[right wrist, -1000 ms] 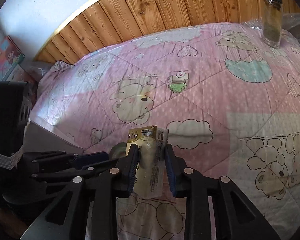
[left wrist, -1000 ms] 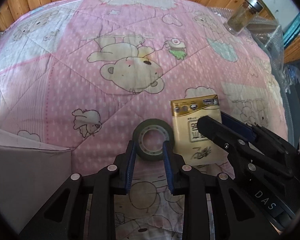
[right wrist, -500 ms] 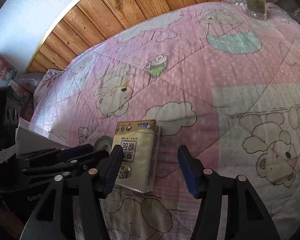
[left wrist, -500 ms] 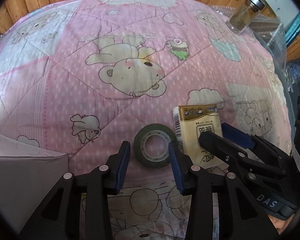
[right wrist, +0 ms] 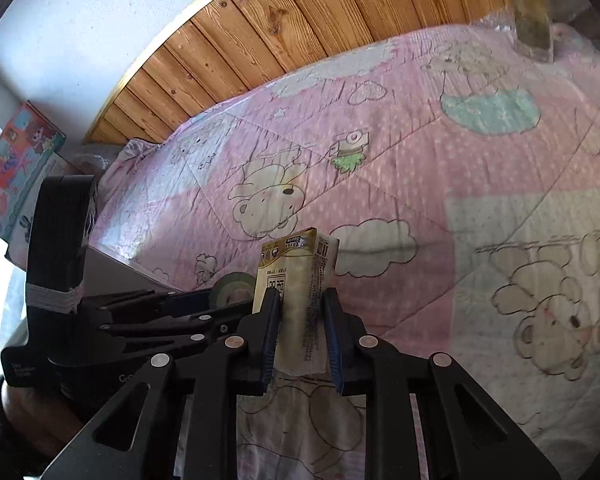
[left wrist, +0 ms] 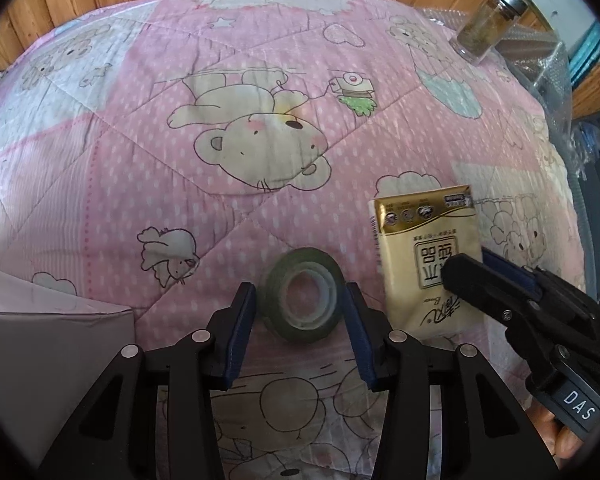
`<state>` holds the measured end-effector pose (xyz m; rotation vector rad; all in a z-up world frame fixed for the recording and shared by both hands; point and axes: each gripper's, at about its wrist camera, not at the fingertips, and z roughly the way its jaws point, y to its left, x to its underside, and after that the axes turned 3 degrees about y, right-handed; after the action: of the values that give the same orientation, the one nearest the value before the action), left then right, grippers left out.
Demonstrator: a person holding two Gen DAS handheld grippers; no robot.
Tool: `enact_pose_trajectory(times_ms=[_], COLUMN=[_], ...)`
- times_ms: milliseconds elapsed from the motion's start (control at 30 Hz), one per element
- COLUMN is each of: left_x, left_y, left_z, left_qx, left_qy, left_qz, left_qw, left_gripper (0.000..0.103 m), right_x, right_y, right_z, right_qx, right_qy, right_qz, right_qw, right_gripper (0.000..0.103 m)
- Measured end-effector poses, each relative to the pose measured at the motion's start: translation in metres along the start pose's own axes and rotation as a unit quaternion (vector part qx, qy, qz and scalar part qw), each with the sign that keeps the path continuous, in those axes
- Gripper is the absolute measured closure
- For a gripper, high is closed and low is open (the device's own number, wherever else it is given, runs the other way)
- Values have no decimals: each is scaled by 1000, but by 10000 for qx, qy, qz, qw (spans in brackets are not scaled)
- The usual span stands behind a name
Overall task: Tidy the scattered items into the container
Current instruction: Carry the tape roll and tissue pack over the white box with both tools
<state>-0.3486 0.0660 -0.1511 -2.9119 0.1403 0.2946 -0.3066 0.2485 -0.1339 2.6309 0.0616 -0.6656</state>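
The pink quilt (left wrist: 148, 184), printed with bears and clouds, covered the whole work surface beneath and ahead of both grippers. Wooden panelling (right wrist: 300, 28) ran along its far edge.

A grey container (left wrist: 52, 344) sat just off the left gripper's left finger, only its near corner and one wall in view. In the right wrist view the same container (right wrist: 112, 276) showed as a grey slab beyond the left gripper's body.

The right gripper (right wrist: 300, 332) was clamped on the gold tissue pack (right wrist: 296, 280), both blue pads pressed against its sides, the pack standing on edge and tilted up off the quilt, projecting forward past the fingertips. From the left wrist view the tissue pack (left wrist: 424, 256) lay just right of the left gripper, with the right gripper (left wrist: 472, 268) over its near right corner.

The left gripper (left wrist: 300, 328) stood apart, fingers straddling the tape roll (left wrist: 304, 300). The roll lay between the pads, a narrow gap visible on each side; contact could not be confirmed. In the right wrist view the tape roll (right wrist: 232, 288) sat just left of the pack.

A glass jar (left wrist: 486, 20) with a metal lid stood far ahead and to the right, well apart from both grippers, at the quilt's edge.
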Motion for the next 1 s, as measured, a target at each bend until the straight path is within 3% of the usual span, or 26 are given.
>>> enact_pose_trajectory(times_ms=[133,233,300,367,433,467,500,567,1000], left_x=[1,0,0,0,0,0,0,0,12], left_y=[-9,-15,-19,-20,-16,-15,-15,-14,-21], left_z=[5,8,10,11,12,11,11,9,-29], left_qx=[-82,-230,-292,-386,-391,-408,-473,-460,-150], left_qy=[56,3,-25,-101,-199,-212,-222,-216,-271], left_qz=[232,432,532,617,653,677,707,719,517], left_qw=[9997,9988,9982,9973,9969,9966,9961,9961,9982], left_gripper=[49,44,40,43,44,47,53,54,54], right_x=[4,7,6,6,6,7,7,7,21], right_y=[-16,-30,-25,-15,-17,-20,-25,-30,-34], right_z=[-11,-8,-6,2,13,18,18,14,-28], right_qx=[461,467,539,589,860,939,902,876,588], right_qy=[159,200,136,151,217,284,284,252,47], right_qz=[-154,89,47,-132,-122,-104,-33,51,367], right_qw=[9987,9987,9984,9981,9960,9951,9955,9958,9976], right_gripper=[79,68,42,33,34,44,48,51,52])
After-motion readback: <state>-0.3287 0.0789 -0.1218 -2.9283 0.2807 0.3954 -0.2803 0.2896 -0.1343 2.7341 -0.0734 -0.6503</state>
